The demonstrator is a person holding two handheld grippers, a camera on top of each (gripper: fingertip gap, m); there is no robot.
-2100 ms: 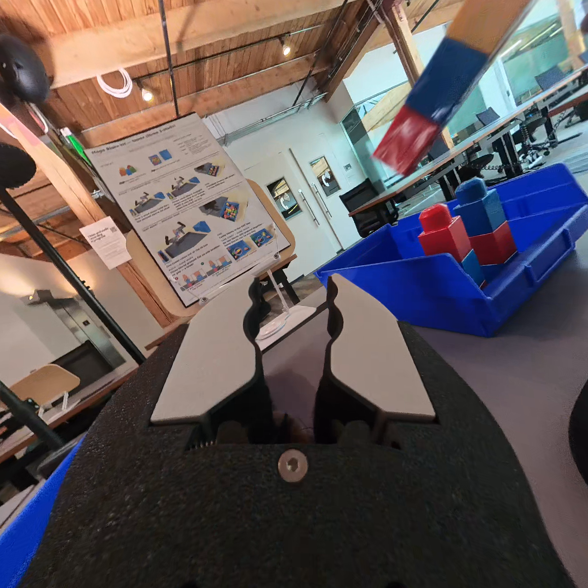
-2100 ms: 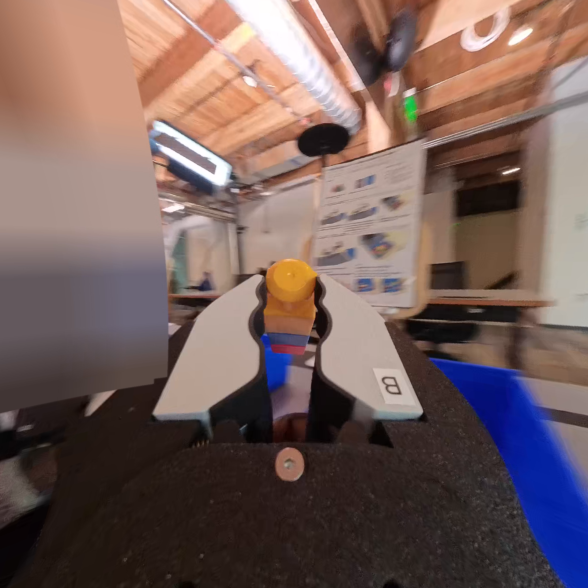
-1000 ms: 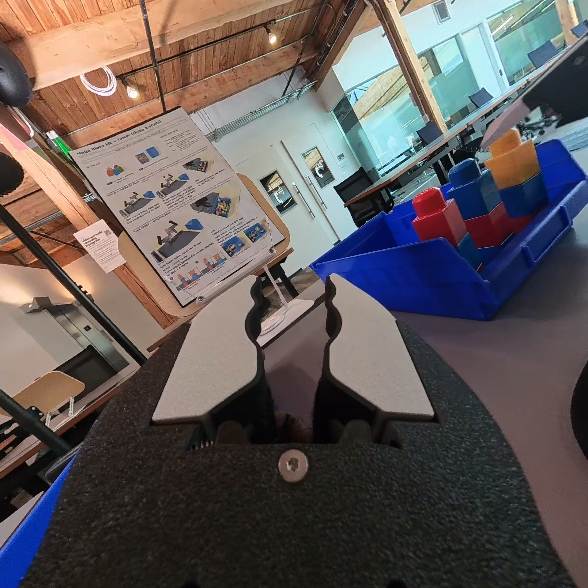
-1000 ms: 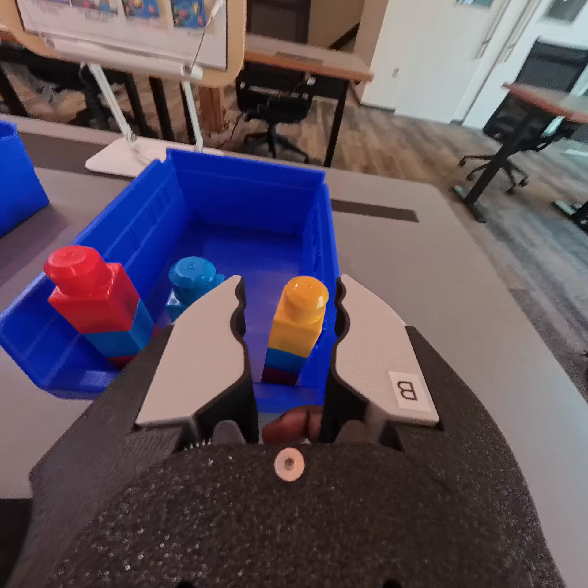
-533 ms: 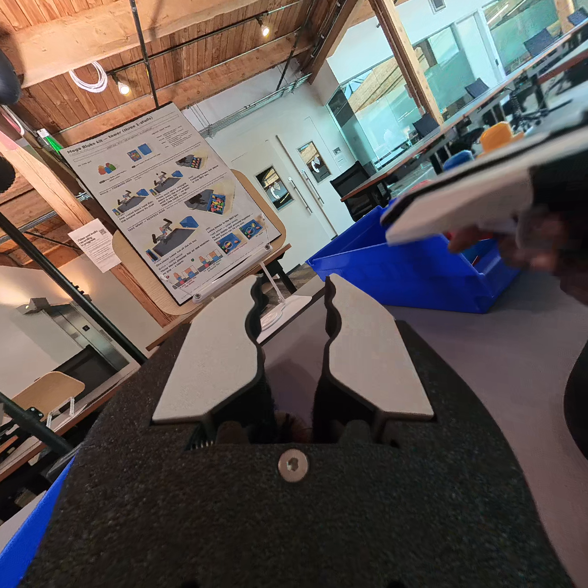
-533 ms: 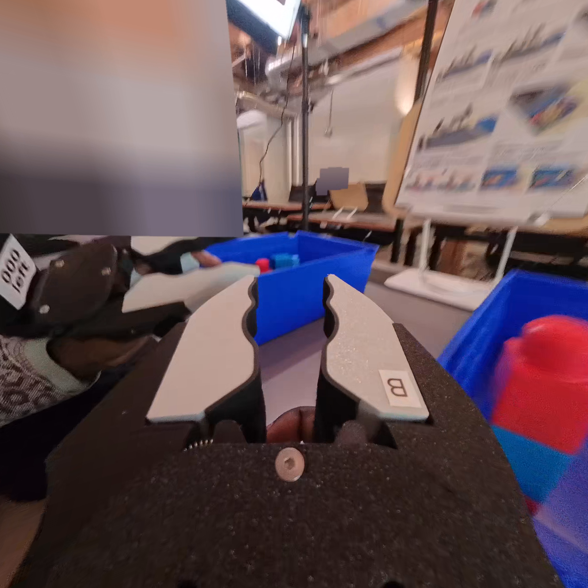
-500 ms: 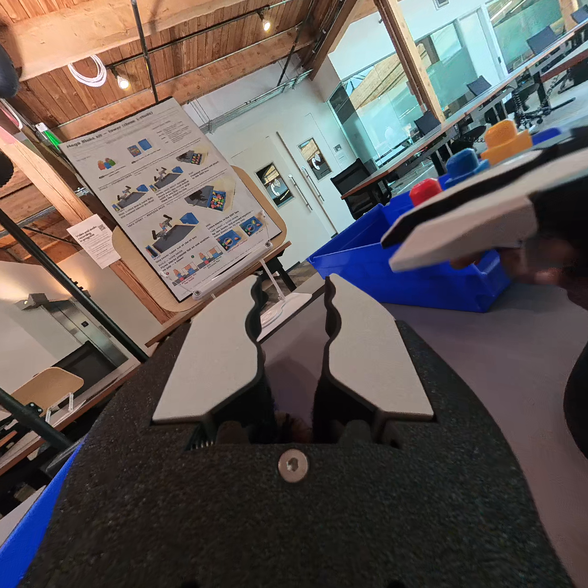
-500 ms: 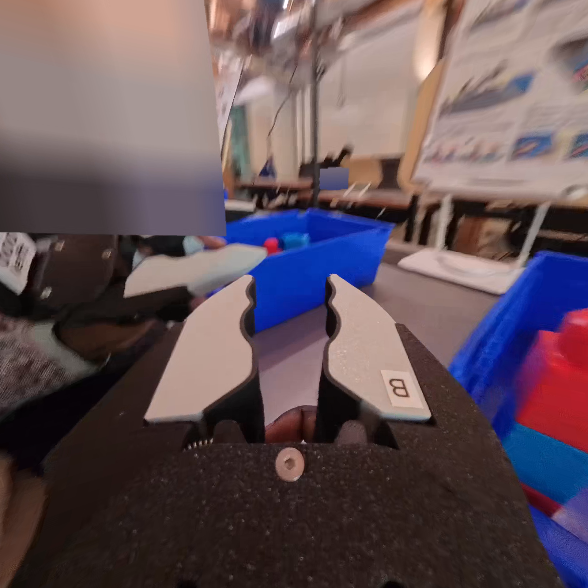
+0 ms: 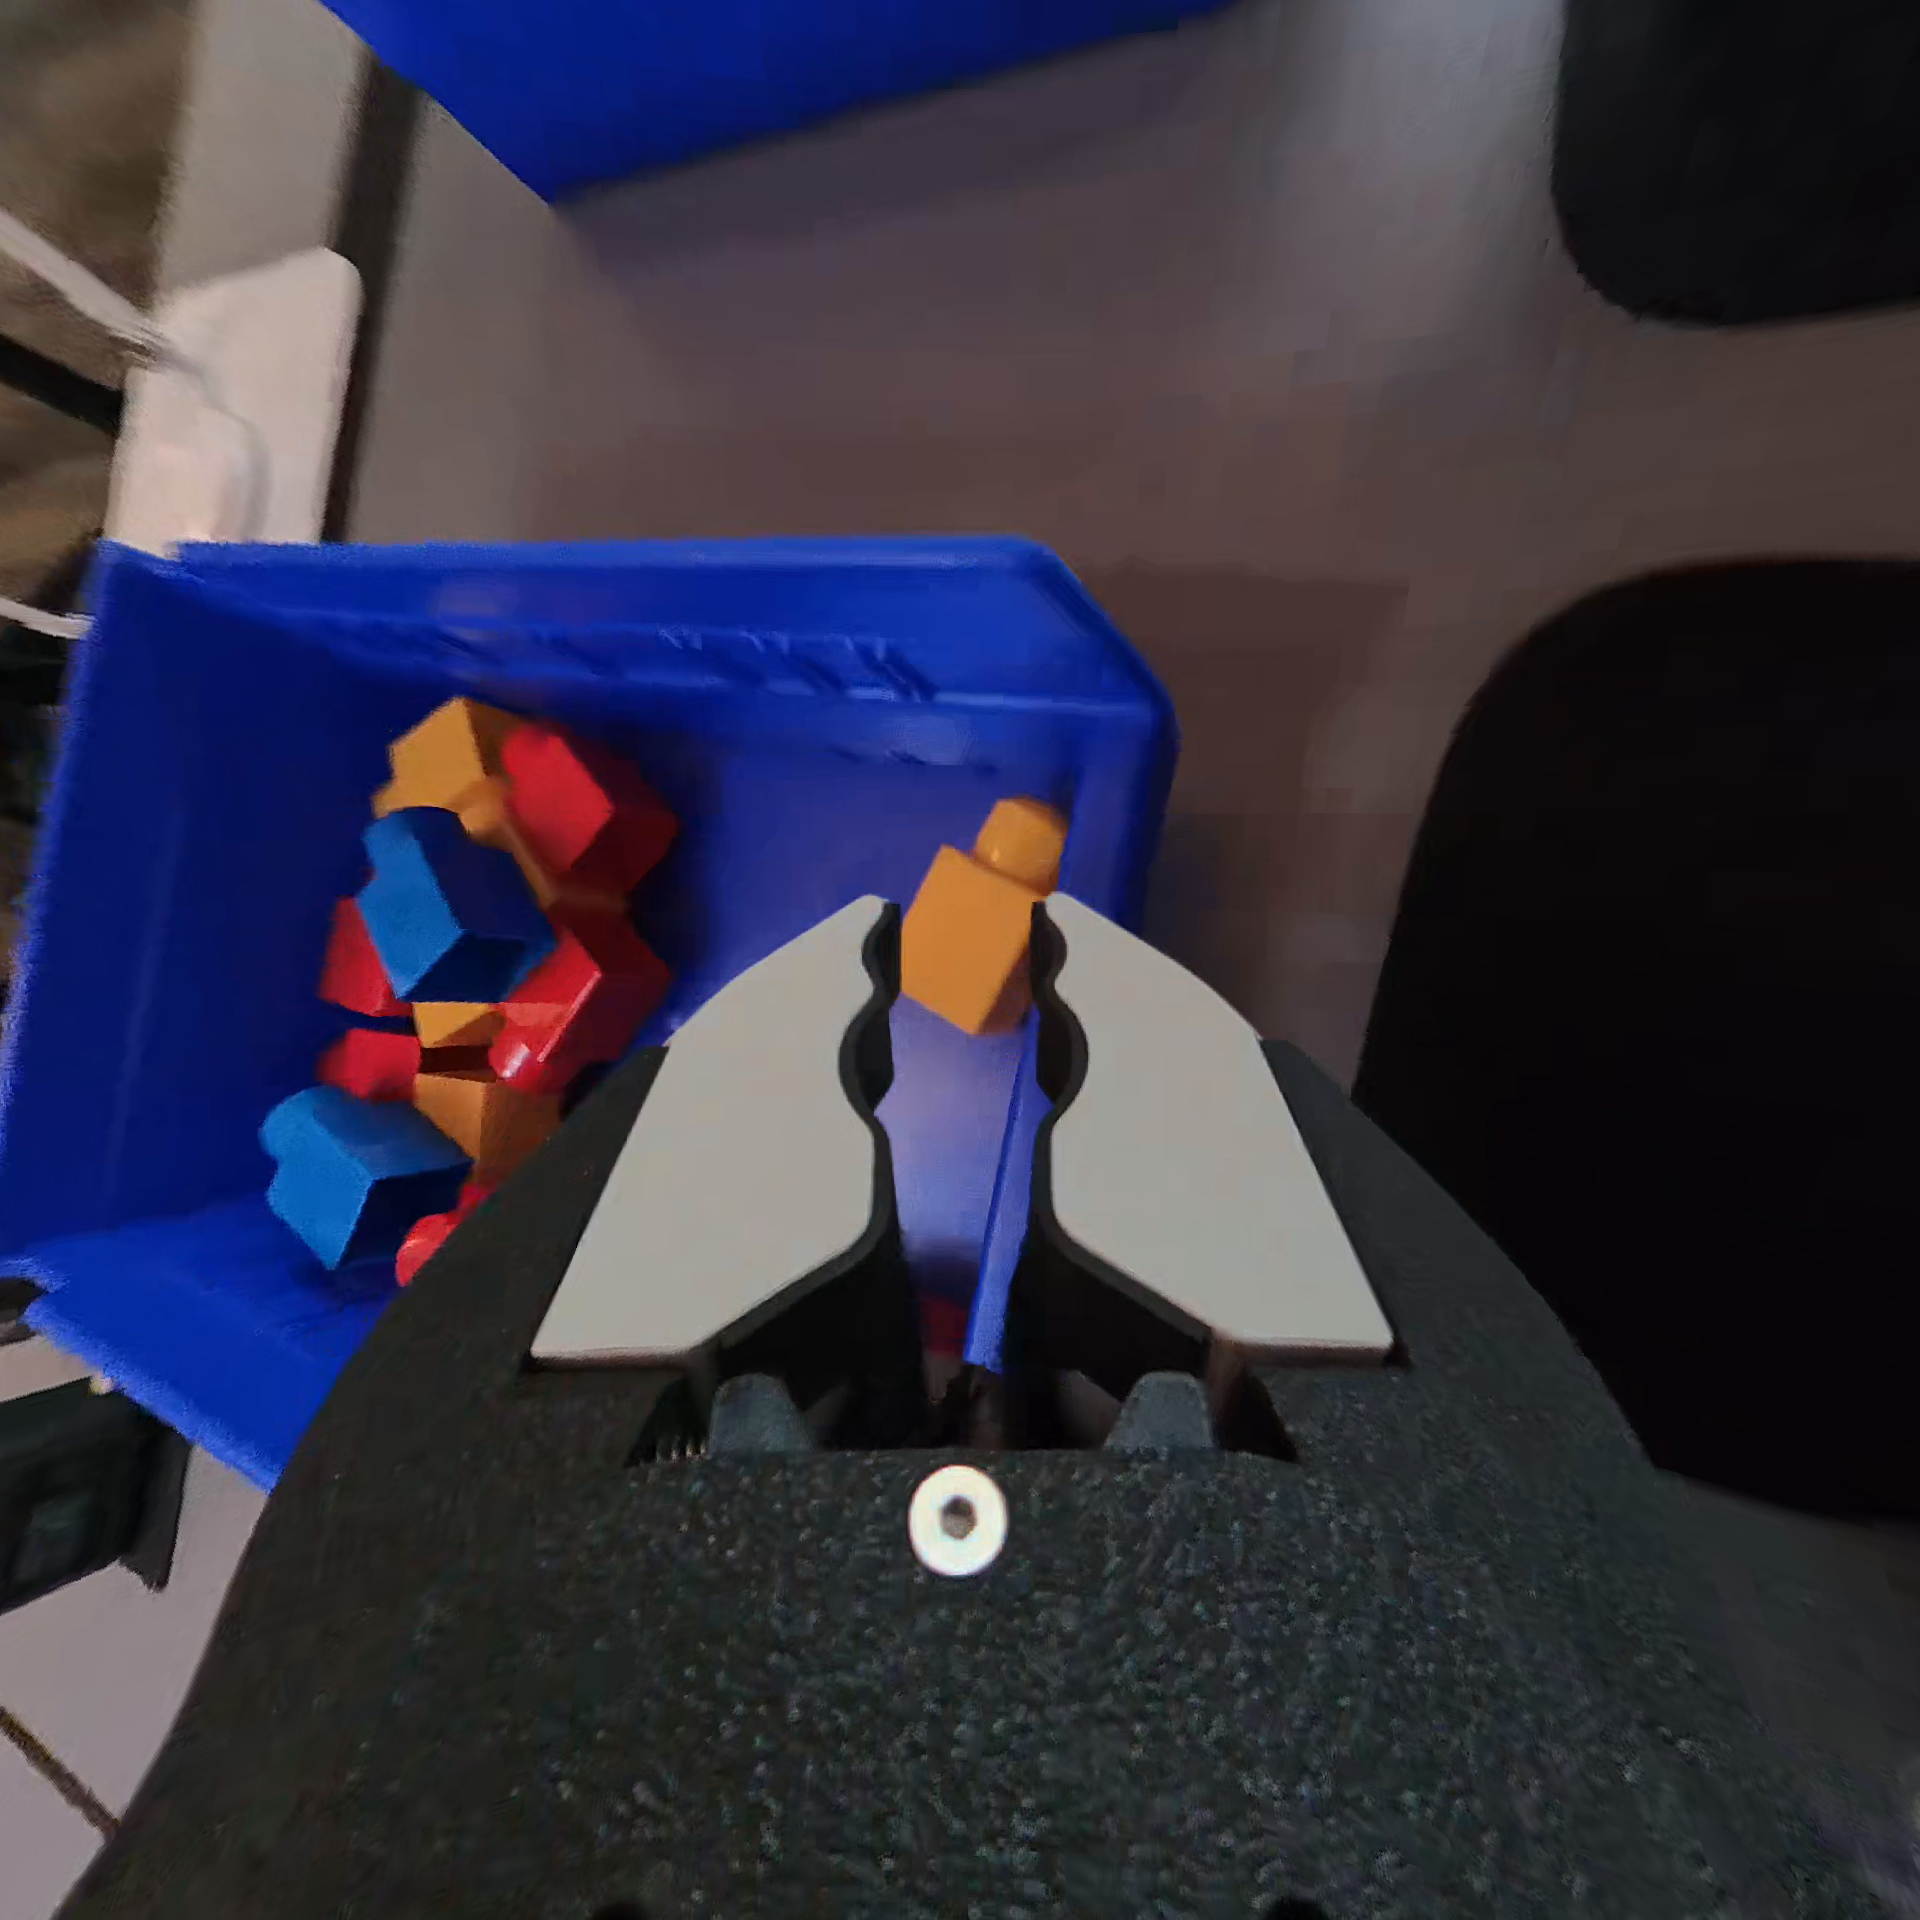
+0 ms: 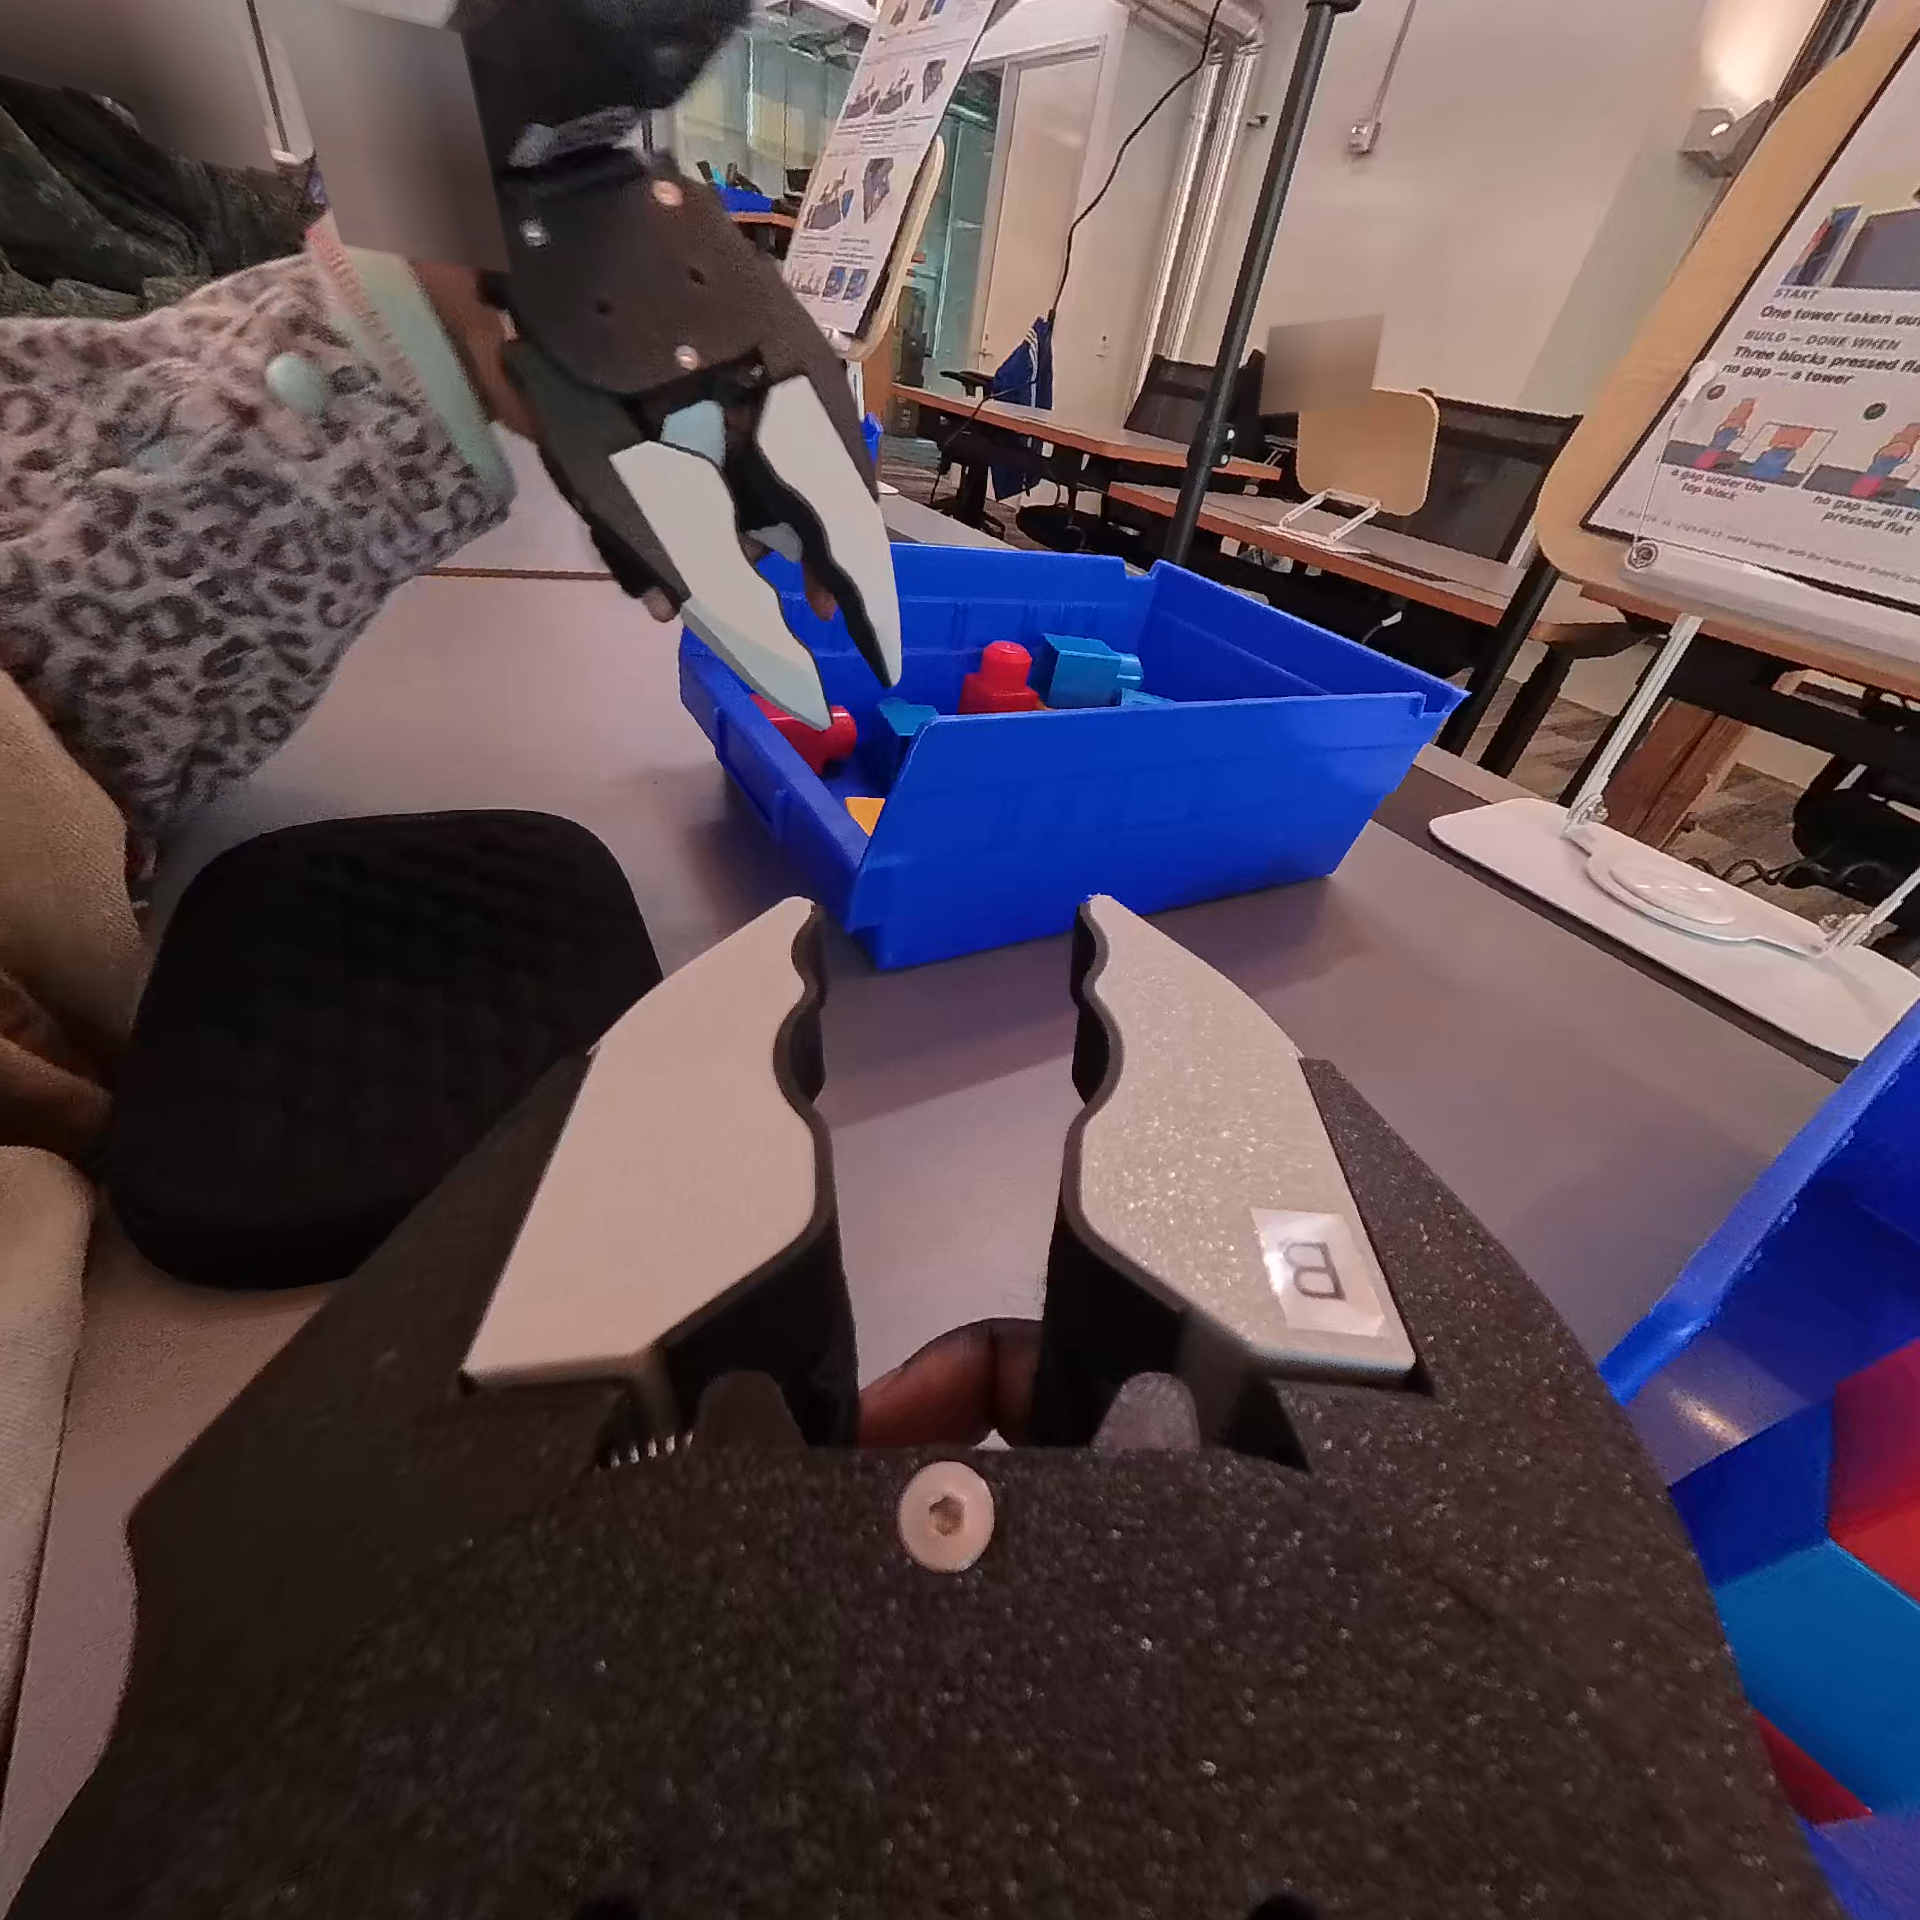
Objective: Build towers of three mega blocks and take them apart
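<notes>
Left wrist view: our left gripper (image 9: 958, 914) points down into a blue bin (image 9: 1132, 727) on the grey table (image 9: 1039, 395). Its fingers are apart, with an orange block (image 9: 971, 935) between the tips near the bin's right wall; whether the tips touch the block we cannot tell, as the picture is blurred. A loose heap of blocks (image 9: 468, 987) lies toward the bin's left side: we count about four red, two blue and three orange, though overlap makes the count uncertain. A second blue bin (image 9: 727, 83) sits at the table's far edge. Two black pads (image 9: 1662, 987) lie at the right.

We judge the blocks to be light, rigid, smooth plastic that may slip under a light grip. Take hold across two flat opposite sides of the body, below the round stud, so the stud stays free for stacking.

Right wrist view: our right gripper (image 10: 945, 956) hangs over the table with its fingers apart and nothing between them. Farther off, the left gripper (image 10: 847, 686) dips into the bin (image 10: 1091, 821), where two red and two blue blocks show, and an orange corner. One black pad (image 10: 364, 1029) lies at the near left. Stacked red and blue blocks (image 10: 1849, 1558) stand in another bin at the right edge. Two instruction boards (image 10: 1787, 312) stand behind.
</notes>
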